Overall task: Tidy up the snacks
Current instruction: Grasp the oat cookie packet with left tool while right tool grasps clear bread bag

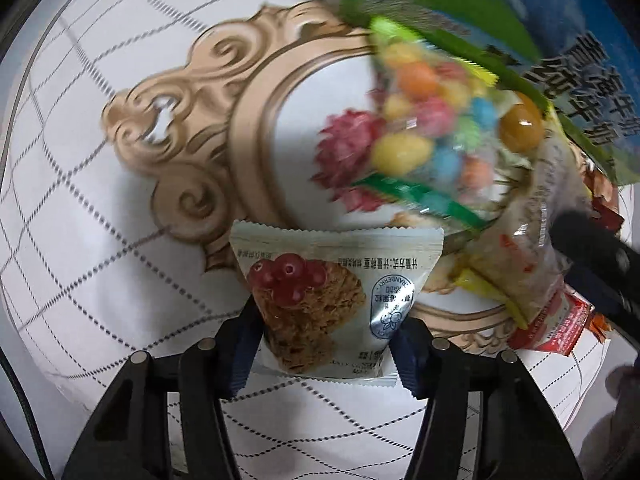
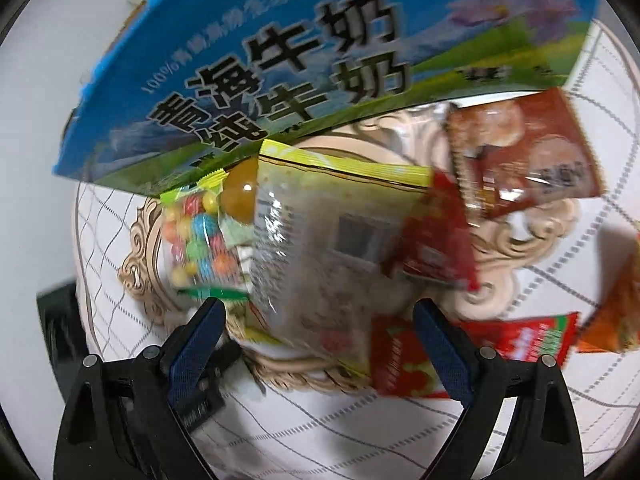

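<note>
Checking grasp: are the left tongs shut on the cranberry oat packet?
Shut: both blue pads press the cranberry oat packet's sides in the left tongs.

Between my left fingers [image 1: 240,344]: pale silver-white packet [image 1: 320,300], red berries, brown oat bar print. Beyond them: clear bag [image 1: 424,128], multicolour candies, green edge. Cloth [image 1: 100,200] under all: white, grey dashed grid, tan scrollwork, pink flower. Ahead of my right fingers [image 2: 196,340]: blue-green carton [image 2: 280,60], black characters; yellow-edged clear bag [image 2: 332,232]; red packets [image 2: 440,236].
</note>
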`<move>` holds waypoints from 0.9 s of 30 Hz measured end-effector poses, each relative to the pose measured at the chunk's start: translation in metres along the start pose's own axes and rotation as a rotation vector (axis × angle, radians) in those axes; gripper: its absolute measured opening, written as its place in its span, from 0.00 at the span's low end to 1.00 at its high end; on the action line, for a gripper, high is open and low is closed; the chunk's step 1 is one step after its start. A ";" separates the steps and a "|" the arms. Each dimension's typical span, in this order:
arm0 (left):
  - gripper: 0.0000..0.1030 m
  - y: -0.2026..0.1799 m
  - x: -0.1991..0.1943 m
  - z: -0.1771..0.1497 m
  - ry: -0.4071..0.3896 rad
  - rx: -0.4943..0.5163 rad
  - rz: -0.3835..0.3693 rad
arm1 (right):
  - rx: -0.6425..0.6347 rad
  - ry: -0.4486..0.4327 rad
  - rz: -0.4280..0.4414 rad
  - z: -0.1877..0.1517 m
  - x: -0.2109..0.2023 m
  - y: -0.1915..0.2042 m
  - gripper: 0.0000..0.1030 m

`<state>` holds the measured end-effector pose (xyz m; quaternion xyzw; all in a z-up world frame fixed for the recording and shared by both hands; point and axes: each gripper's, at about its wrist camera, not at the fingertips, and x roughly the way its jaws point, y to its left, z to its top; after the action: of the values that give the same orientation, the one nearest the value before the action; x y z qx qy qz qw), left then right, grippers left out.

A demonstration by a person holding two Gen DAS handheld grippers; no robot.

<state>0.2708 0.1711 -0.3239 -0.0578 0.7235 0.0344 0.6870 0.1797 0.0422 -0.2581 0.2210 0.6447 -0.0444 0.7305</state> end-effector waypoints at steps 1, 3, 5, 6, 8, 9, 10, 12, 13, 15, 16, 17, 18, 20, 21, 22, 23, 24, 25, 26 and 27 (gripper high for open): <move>0.54 0.001 0.001 0.000 0.003 -0.006 0.000 | 0.005 0.015 -0.025 0.003 0.009 0.005 0.94; 0.54 0.003 0.003 0.000 0.008 -0.015 0.001 | 0.026 0.030 -0.026 0.007 0.019 0.010 0.94; 0.54 0.005 0.003 0.002 0.008 -0.023 0.002 | 0.020 0.016 -0.065 0.009 0.026 0.016 0.90; 0.54 0.004 0.003 0.003 0.009 -0.026 0.001 | 0.001 0.007 -0.079 0.008 0.026 0.017 0.81; 0.54 0.003 0.003 0.002 0.008 -0.025 -0.003 | -0.072 0.006 -0.118 0.006 0.028 0.025 0.70; 0.54 0.003 0.003 0.003 0.009 -0.024 -0.004 | -0.104 0.008 -0.121 0.004 0.028 0.027 0.66; 0.54 0.010 0.004 -0.001 0.009 -0.024 -0.006 | -0.160 0.018 -0.129 -0.001 0.028 0.030 0.63; 0.54 0.007 0.006 -0.004 0.010 -0.020 -0.008 | -0.241 0.039 -0.153 -0.009 0.028 0.033 0.58; 0.54 0.006 0.009 -0.017 0.012 -0.016 -0.009 | -0.300 0.057 -0.166 -0.016 0.028 0.036 0.57; 0.54 0.004 0.012 -0.027 0.023 0.002 -0.013 | -0.381 0.089 -0.186 -0.030 0.029 0.038 0.56; 0.54 0.002 0.013 -0.031 0.027 0.010 -0.013 | -0.422 0.110 -0.200 -0.038 0.030 0.038 0.55; 0.54 0.001 0.014 -0.037 0.031 0.019 -0.012 | -0.461 0.133 -0.216 -0.047 0.032 0.038 0.55; 0.54 -0.001 0.016 -0.042 0.035 0.027 -0.013 | -0.478 0.152 -0.228 -0.053 0.034 0.038 0.55; 0.54 -0.004 0.021 -0.048 0.035 0.037 -0.006 | -0.464 0.185 -0.239 -0.063 0.041 0.034 0.56; 0.55 -0.005 0.023 -0.049 0.031 0.042 0.002 | -0.449 0.182 -0.234 -0.064 0.042 0.032 0.59; 0.55 -0.005 0.026 -0.049 0.029 0.044 0.008 | -0.422 0.171 -0.226 -0.064 0.044 0.030 0.63; 0.56 -0.006 0.027 -0.050 0.030 0.045 0.014 | -0.388 0.160 -0.212 -0.063 0.046 0.029 0.66; 0.56 -0.007 0.029 -0.050 0.032 0.047 0.019 | -0.361 0.148 -0.205 -0.063 0.047 0.023 0.72; 0.56 -0.008 0.030 -0.050 0.033 0.047 0.022 | -0.325 0.122 -0.212 -0.064 0.049 0.024 0.73; 0.56 -0.006 0.032 -0.052 0.031 0.046 0.023 | -0.314 0.101 -0.223 -0.064 0.050 0.025 0.73; 0.56 -0.005 0.032 -0.054 0.028 0.045 0.024 | -0.315 0.076 -0.242 -0.067 0.052 0.027 0.72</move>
<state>0.2160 0.1574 -0.3528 -0.0343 0.7342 0.0256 0.6776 0.1365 0.1037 -0.3058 0.0263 0.6925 -0.0220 0.7206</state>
